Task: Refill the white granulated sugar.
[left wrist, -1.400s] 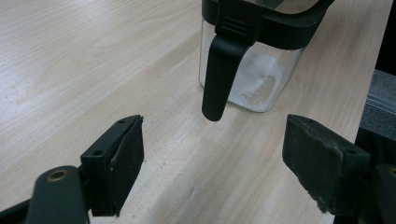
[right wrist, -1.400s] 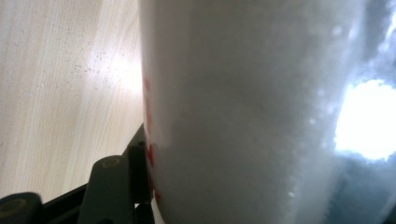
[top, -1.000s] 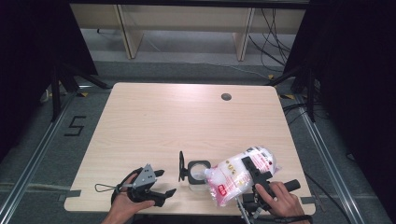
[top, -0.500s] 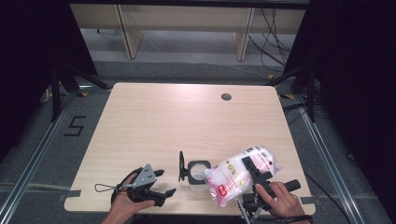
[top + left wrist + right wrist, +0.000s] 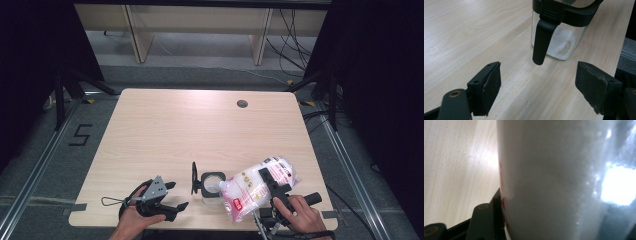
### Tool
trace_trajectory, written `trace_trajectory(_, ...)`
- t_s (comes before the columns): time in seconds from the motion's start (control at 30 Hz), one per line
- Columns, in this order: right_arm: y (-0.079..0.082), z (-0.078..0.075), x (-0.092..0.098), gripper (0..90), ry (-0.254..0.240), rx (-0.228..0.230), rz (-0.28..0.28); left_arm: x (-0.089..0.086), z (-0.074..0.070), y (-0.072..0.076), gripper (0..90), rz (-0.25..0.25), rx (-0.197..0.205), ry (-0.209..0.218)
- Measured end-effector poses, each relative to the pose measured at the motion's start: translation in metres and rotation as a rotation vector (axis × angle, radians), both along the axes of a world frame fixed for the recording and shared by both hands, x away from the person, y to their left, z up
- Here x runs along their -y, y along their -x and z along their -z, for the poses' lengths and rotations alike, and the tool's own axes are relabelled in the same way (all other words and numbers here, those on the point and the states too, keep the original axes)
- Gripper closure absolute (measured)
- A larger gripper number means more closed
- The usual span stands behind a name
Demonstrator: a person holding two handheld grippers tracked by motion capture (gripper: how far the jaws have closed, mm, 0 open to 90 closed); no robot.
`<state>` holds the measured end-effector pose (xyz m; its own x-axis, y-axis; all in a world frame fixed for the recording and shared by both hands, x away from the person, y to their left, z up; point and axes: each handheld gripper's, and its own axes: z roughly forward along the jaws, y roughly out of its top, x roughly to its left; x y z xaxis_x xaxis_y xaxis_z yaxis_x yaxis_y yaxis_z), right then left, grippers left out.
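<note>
A clear plastic bag of white granules (image 5: 252, 192) with red print hangs tilted over the table's front right, and my right gripper (image 5: 274, 181) is shut on it. In the right gripper view the bag (image 5: 554, 182) sits close against the lens, with one black finger (image 5: 485, 220) pressed to its left side. A square glass jar (image 5: 212, 186) stands just left of the bag, its black lid (image 5: 194, 177) swung up. Some white powder lies in the jar (image 5: 556, 42). My left gripper (image 5: 177, 195) rests open at the front left, its jaws (image 5: 537, 85) aimed at the jar with nothing between them.
The pale wooden table (image 5: 165, 130) has a round cable hole (image 5: 242, 104) near its far right corner. Wooden shelving and cables stand beyond the far edge. A taped "5" (image 5: 80, 135) marks the floor at the left.
</note>
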<state>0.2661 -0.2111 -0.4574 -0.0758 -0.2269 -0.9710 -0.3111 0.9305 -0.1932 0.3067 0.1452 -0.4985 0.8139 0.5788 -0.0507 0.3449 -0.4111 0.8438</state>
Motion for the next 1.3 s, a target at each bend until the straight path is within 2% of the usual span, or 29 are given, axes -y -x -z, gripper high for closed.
trace_trajectory(0.03,0.0,0.0,0.0,43.0,0.0,0.0,0.0,0.0,0.0,0.0,20.3,0.0,0.0,0.0)
trace_trajectory(0.07,0.0005,-0.002,-0.0006,43.0,0.02,-0.007,0.007,-0.0001,0.0001,-0.0004,20.3,0.001,0.003,-0.002)
trace_trajectory(0.13,0.0011,-0.001,0.0007,43.1,0.007,-0.012,0.02,-0.0002,-0.0002,-0.0004,20.3,0.007,-0.009,-0.002)
trace_trajectory(0.2,0.0005,0.0003,0.0016,43.1,-0.006,-0.018,0.019,0.0001,0.0005,-0.0005,20.3,0.001,0.003,-0.001)
trace_trajectory(0.23,-0.0003,-0.0018,0.0007,43.1,0.018,-0.003,0.001,0.0002,-0.0003,0.0012,20.3,-0.018,-0.015,0.004)
trace_trajectory(0.37,-0.0004,-0.0023,0.0011,43.1,0.017,0.0,0.003,0.0007,0.0007,0.0004,20.3,-0.016,-0.013,0.019)
trace_trajectory(0.43,-0.0006,-0.0028,0.001,43.1,0.016,0.005,-0.001,0.0002,0.0003,0.0,20.3,-0.004,-0.015,0.006)
trace_trajectory(0.5,-0.0009,-0.0033,0.0008,43.1,0.018,0.011,-0.008,0.0011,0.0008,0.0008,20.3,-0.015,-0.02,0.015)
trace_trajectory(0.53,-0.0009,-0.0034,0.0007,43.1,0.018,0.011,-0.007,0.0002,0.0005,0.0004,20.3,-0.011,-0.027,0.004)
trace_trajectory(0.77,-0.001,-0.0041,0.0012,43.2,0.013,0.018,-0.01,-0.0003,0.0007,-0.0006,20.3,-0.003,-0.019,0.0)
trace_trajectory(0.83,-0.0004,-0.004,0.002,43.2,0.009,-0.001,0.016,0.0002,0.0011,-0.0003,20.3,-0.011,-0.029,0.008)
trace_trajectory(0.87,-0.0002,-0.003,0.0024,43.2,-0.002,0.0,0.021,0.0,0.001,-0.0003,20.3,-0.011,-0.028,0.006)
trace_trajectory(0.93,-0.0002,-0.0038,0.0022,43.2,0.009,0.002,0.015,0.0,0.0006,-0.0004,20.3,-0.004,-0.018,0.007)
trace_trajectory(1.0,-0.0005,-0.0035,0.0022,43.2,0.006,0.003,0.015,0.0004,0.0009,0.0002,20.3,-0.014,-0.028,0.015)
trace_trajectory(1.03,0.0006,-0.0019,0.0027,43.2,-0.006,-0.008,0.034,0.0004,0.0008,0.0002,20.3,-0.014,-0.028,0.016)
trace_trajectory(1.2,-0.0008,-0.0043,0.0013,43.2,0.018,0.024,-0.013,0.0004,0.0005,0.0004,20.3,-0.014,-0.026,0.01)
trace_trajectory(1.3,-0.0005,-0.0044,0.0016,43.3,0.014,0.02,-0.01,0.001,0.0007,0.0007,20.3,-0.016,-0.028,0.018)
